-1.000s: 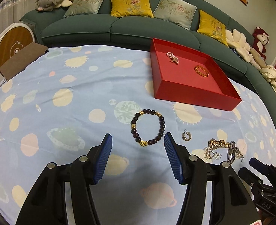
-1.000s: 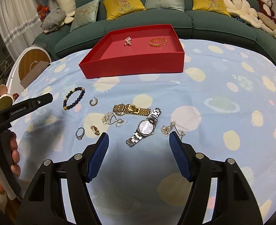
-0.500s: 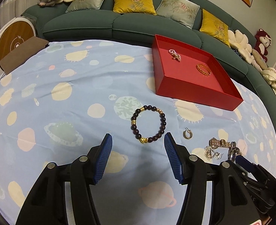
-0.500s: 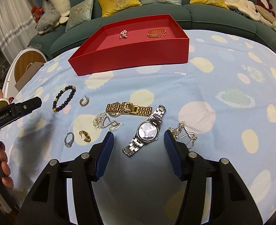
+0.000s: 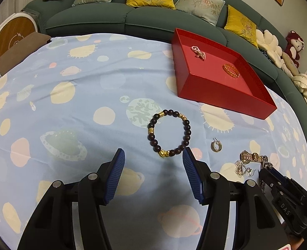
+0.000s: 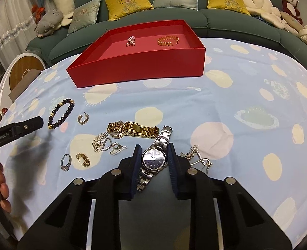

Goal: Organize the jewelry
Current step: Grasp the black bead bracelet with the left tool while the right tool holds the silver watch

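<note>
Silver watch (image 6: 154,159) lies on planet-print cloth (image 6: 226,95), case between pads of my right gripper (image 6: 154,152); jaws closing, pads at case sides. Gold watch (image 6: 132,129) just ahead-left, red tray (image 6: 141,66) farther ahead. My left gripper (image 5: 153,162) half open, empty; beaded bracelet (image 5: 169,133) just beyond its tips.

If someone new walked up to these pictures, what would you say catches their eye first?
Probably the right gripper, its jaws closing on the face of the silver watch amid loose jewelry on the planet-print cloth. Next, the red tray near the sofa, holding a gold bracelet and a pink beaded piece. The left gripper hovers open by the dark bead bracelet.
</note>
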